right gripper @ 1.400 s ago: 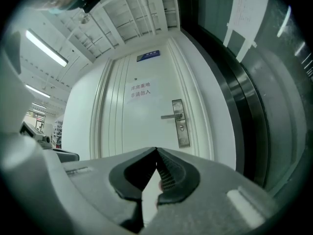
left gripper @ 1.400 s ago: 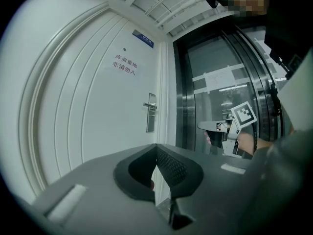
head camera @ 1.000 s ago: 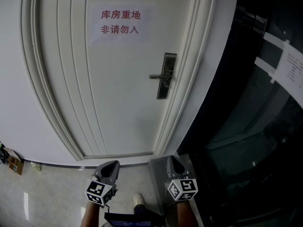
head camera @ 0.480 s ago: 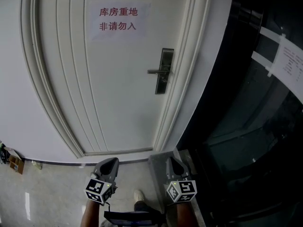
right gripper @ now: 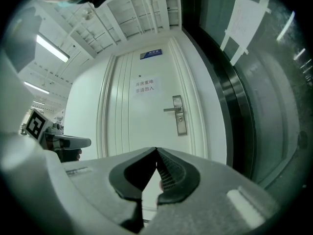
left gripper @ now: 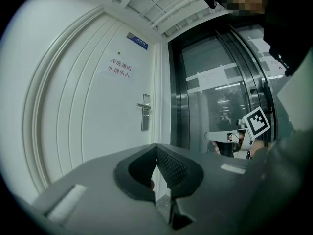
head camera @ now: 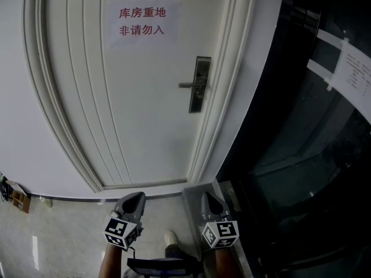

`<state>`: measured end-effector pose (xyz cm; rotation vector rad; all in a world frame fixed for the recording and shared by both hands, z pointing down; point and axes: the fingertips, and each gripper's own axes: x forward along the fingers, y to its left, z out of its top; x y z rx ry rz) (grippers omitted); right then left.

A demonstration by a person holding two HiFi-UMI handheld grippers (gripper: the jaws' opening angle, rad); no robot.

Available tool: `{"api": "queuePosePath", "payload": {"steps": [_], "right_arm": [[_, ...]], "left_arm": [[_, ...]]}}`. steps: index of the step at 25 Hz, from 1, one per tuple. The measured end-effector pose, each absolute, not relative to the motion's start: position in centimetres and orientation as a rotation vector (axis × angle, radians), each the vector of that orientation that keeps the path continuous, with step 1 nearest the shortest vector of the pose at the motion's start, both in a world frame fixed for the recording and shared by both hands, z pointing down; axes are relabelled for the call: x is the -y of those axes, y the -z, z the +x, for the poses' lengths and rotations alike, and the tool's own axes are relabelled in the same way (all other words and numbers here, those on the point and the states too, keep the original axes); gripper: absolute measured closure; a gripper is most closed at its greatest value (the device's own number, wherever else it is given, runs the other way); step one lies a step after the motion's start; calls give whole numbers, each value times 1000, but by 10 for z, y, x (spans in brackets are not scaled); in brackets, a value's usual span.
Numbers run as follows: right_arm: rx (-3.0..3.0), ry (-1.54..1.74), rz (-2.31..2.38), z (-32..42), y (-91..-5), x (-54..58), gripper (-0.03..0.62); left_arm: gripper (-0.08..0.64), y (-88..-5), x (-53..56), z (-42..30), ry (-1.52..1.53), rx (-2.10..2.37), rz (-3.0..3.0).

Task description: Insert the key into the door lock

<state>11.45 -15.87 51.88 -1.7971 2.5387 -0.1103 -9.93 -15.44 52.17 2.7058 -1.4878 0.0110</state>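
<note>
Well ahead, the door lock (head camera: 199,91) lies nearer the right gripper (head camera: 208,199) than the left gripper (head camera: 137,198); both are closed, no key seen.

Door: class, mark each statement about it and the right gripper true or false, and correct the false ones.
1. The door is shut. True.
2. A sign with red writing hangs on it. True.
3. The handle sits at the door's left edge. False: it sits at the right edge.
4. The right gripper touches the handle. False: it is well short of the door.
5. Its fingers are wide apart. False: they are together.
</note>
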Motion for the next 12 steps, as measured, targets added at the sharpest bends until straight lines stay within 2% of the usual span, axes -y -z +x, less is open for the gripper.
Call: {"api": "queuePosePath", "payload": {"steps": [12], "right_arm": [[-2550, 107, -1789, 113, -521, 161, 591]], "left_arm": [[558, -523, 156, -96, -17, 1487, 2705]]}}
